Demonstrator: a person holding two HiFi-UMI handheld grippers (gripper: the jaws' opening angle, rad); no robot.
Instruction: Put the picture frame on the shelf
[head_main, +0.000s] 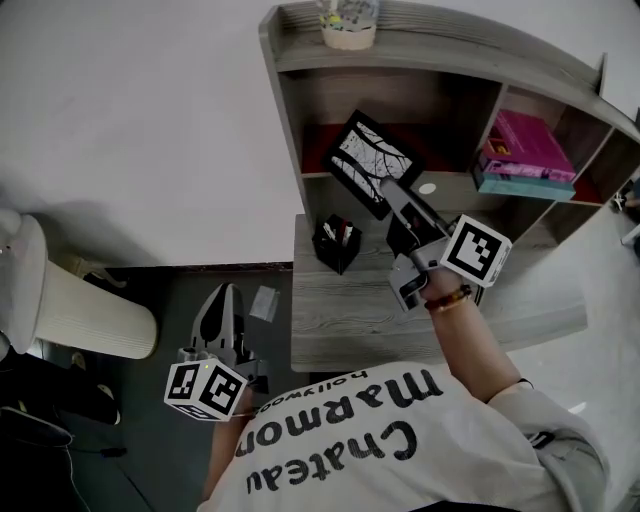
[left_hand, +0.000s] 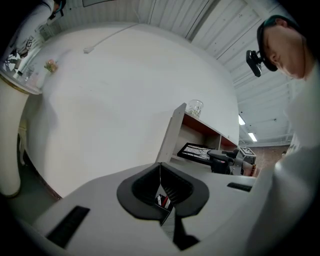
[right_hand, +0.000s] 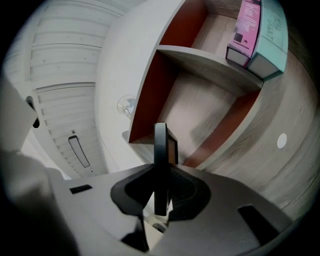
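Right tool (head_main: 392, 192) is clamped on the picture frame (head_main: 365, 158) edge, frame held just ahead of it at the shelf (head_main: 290, 110) bay mouth: placing step, to be advanced, set down, released; left tool (head_main: 224, 300) jaws together, empty.

Head cam: up high, steep down on worktop (head_main: 340, 320) & shelf (head_main: 290, 110). Left claw (left_hand: 161, 186) cam: low, off worktop's left, level, looks across at shelf from a way back. Right claw (right_hand: 160, 192) cam: v. close, tilted up into shelf bay. All 3 share shelf & picture frame (head_main: 368, 160); left cam also sees right claw.
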